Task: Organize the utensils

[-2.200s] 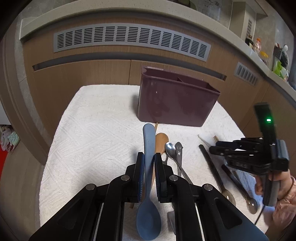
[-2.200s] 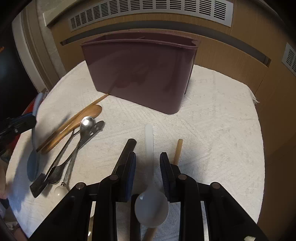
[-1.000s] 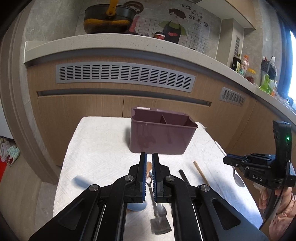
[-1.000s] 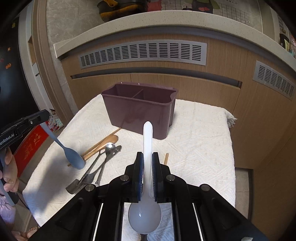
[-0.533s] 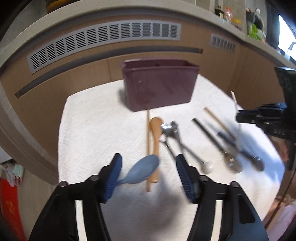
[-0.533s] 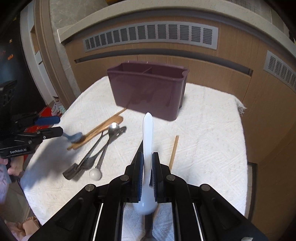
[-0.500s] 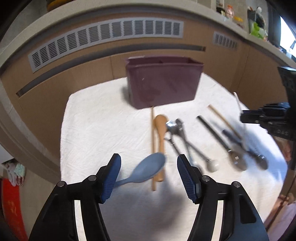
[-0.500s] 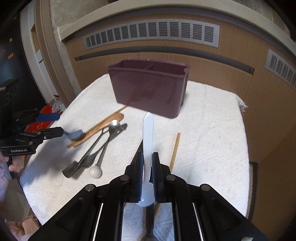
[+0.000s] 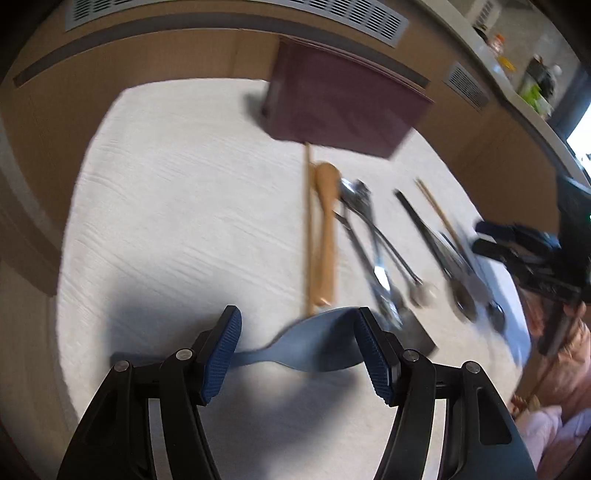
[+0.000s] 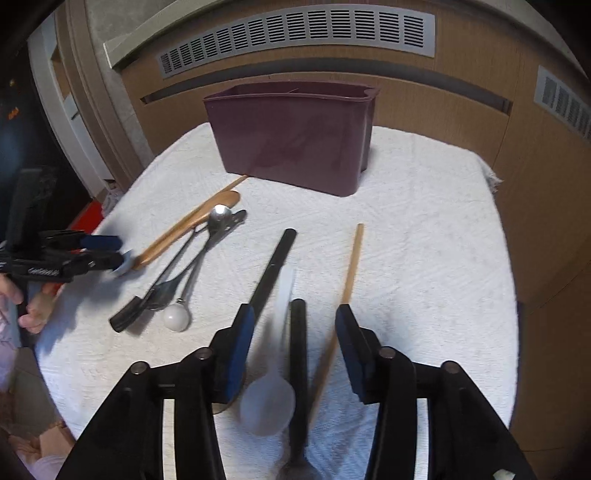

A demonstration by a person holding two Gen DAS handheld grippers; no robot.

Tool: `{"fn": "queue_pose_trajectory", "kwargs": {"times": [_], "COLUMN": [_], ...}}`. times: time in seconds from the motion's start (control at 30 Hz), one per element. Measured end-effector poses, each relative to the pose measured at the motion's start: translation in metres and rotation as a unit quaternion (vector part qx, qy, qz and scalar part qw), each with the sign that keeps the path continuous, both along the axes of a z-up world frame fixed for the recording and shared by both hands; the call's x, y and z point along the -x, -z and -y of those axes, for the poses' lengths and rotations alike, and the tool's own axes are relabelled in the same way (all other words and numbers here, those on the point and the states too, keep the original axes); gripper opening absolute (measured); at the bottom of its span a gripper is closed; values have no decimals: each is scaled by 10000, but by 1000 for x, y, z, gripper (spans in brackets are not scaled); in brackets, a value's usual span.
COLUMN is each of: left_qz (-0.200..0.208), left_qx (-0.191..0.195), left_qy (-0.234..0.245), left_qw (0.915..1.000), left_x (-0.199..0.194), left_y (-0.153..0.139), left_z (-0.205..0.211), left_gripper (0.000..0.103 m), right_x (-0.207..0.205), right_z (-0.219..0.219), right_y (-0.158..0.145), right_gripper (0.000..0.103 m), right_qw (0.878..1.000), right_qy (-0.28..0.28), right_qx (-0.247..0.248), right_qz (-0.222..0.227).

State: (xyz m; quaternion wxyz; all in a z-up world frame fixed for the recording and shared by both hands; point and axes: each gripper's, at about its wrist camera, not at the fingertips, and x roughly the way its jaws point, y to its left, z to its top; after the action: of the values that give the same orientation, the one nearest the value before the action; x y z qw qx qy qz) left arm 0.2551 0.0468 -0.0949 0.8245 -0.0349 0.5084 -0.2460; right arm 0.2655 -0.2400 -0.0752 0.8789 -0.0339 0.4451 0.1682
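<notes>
Wood-grain cabinet fronts with slotted grey vents (image 10: 295, 35) stand behind a table covered with a white textured cloth (image 10: 424, 221). At the far side of the cloth sits a maroon utensil caddy (image 10: 291, 136), its inside split by a divider, nothing seen standing in it. The left gripper (image 9: 297, 345) points down at the cloth with its blue-padded jaws apart; a blue spoon (image 9: 314, 347) lies crosswise between them, its bowl by the right pad and its handle running under the left one, blurred, and neither pad presses on it. Just beyond it a wooden spoon (image 9: 327, 229) and a thin wooden stick (image 9: 307, 221) lie side by side, pointing toward the caddy, with a cluster of metal utensils (image 9: 373, 251) next to them. The right gripper (image 10: 293, 332) has just been opening; its jaws now stand apart over a white spoon (image 10: 269, 402), which lies blurred between them without being pinched, bowl nearest the camera. A dark-handled utensil (image 10: 298, 354) lies alongside the white spoon within the gap, another black-handled utensil (image 10: 275, 262) slants away by the left pad, and a wooden chopstick (image 10: 351, 266) runs past the right pad. A hand (image 10: 35, 306) grips the left gripper's handle at the left edge of the right wrist view.
</notes>
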Motion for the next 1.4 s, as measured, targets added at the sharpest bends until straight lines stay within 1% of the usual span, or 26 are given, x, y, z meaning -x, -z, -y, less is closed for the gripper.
{"fn": "queue_pose_trajectory", "kwargs": {"times": [0.03, 0.13, 0.17, 0.2, 0.27, 0.37, 0.43, 0.53, 0.6, 0.63, 0.67, 0.73, 0.77, 0.8, 0.87, 0.93, 1.0, 1.07, 1.1, 1.17, 1.2, 1.27, 1.3, 1.33, 1.37, 1.4], "left_qz": [25, 261, 340, 445, 607, 760, 767, 605, 627, 706, 765, 816, 799, 760, 614, 592, 567, 613, 654, 714, 751, 830, 864, 898, 940, 984], "left_qx": [-57, -458, -592, -740, -989, -1325, -1459, -1388, -1477, -1587, -1628, -1493, -1392, -1284, -1009, -897, -778, -708, -711, -730, -751, -868, -916, -951, -982, -1012], "left_qy": [140, 568, 642, 678, 731, 822, 765, 737, 669, 545, 411, 45, -144, -305, -512, -560, -432, -308, -268, -197, -184, -187, -179, -166, -159, -160], "left_qw": [9999, 9970, 9956, 9940, 9906, 9849, 9833, 9857, 9848, 9833, 9828, 9854, 9869, 9883, 9917, 9926, 9944, 9951, 9950, 9946, 9942, 9926, 9919, 9913, 9906, 9899], "left_x": [7, 25, 29, 34, 39, 46, 41, 26, 16, 10, 3, -11, -18, -24, -32, -30, -22, -12, -6, 2, 5, 9, 11, 12, 13, 15], "left_y": [-1, -8, -12, -16, -22, -23, -19, -9, -4, -3, -2, -4, -3, -3, 0, -2, -5, -10, -13, -18, -20, -23, -25, -26, -27, -28], "left_z": [6, 22, 24, 24, 23, 19, 21, 25, 31, 33, 35, 32, 28, 24, 17, 14, 14, 16, 17, 19, 19, 19, 20, 20, 21, 21], "left_gripper": [64, 64, 64, 64, 64, 65, 65, 65, 65, 65, 65, 64, 62, 56, 49, 48, 48, 48, 49, 49, 49, 50, 50, 50, 50, 50], "right_x": [0, 1, 1, 3, 7, 14, 15, 15, 15, 16, 17, 20, 20, 20, 18, 15, 12, 8, 5, -1, -3, -6, -8, -7, -6, -5], "right_z": [0, -4, -5, -6, -9, -11, -12, -14, -16, -16, -17, -16, -15, -13, -7, -2, -2, -7, -10, -15, -17, -19, -18, -17, -17, -17], "right_y": [0, -1, -2, -2, -3, -3, -1, 3, 4, 3, 2, 0, -1, -2, -5, -8, -8, -3, 1, 10, 14, 23, 27, 27, 27, 27], "right_gripper": [51, 65, 69, 71, 81, 89, 90, 90, 90, 92, 96, 97, 97, 97, 97, 97, 87, 48, 44, 42, 39, 26, 24, 23, 13, 10], "right_qw": [10000, 9997, 9995, 9992, 9982, 9972, 9969, 9965, 9962, 9958, 9948, 9931, 9934, 9945, 9971, 9986, 9988, 9988, 9988, 9987, 9986, 9978, 9974, 9980, 9979, 9978], "right_qy": [13, -12, -14, -18, -48, -126, -153, -154, -175, -174, -157, -102, -82, -74, -77, -45, -7, -107, -182, -250, -225, -243, -222, -181, -173, -161], "right_qx": [69, 248, 308, 379, 527, 639, 694, 773, 814, 865, 956, 1071, 1042, 935, 631, 345, 315, 423, 430, 416, 435, 431, 367, 325, 361, 425], "right_qz": [28, 78, 113, 159, 267, 362, 341, 289, 259, 265, 302, 463, 479, 461, 416, 387, 371, 232, 111, -118, -195, -449, -572, -510, -511, -486]}}
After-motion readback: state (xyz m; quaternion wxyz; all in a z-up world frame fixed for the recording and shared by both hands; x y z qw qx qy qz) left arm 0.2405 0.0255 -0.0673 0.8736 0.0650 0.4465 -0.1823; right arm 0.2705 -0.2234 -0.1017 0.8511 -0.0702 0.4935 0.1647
